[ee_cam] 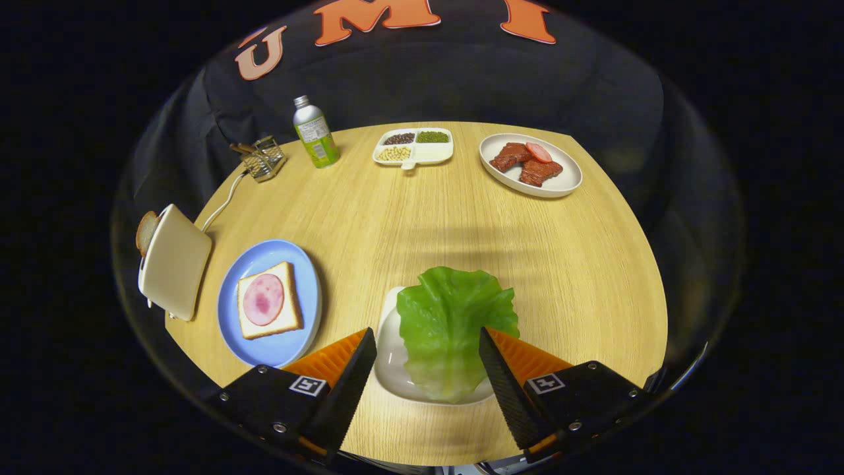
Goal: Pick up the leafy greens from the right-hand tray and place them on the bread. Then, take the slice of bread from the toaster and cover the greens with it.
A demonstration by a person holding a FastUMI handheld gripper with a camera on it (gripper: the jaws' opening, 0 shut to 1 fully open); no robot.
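The wooden counter [409, 218] carries all the things, and I take the lettuce leaf [452, 330] as the landmark. The claw [427, 369] is open: its two fingers stand apart, one at each side of the leaf's lower part, and it is not clear if they touch it. The leaf lies on a white tray [392, 359], and its top edge hangs over the far rim of the tray. To the left of the leaf is a blue plate [267, 349] with a slice of bread [289, 316], and a round slice of ham [264, 299] lies on this bread. Further left of the leaf stands the toaster [175, 260], with a bread slice [145, 232] sticking out of its slot. Far beyond the leaf is an oval plate [560, 185] with pieces of meat [527, 163], and left of it a divided dish [432, 155] of grains. Beyond the leaf to the left stand a small bottle [315, 132] and a wire holder [264, 158].
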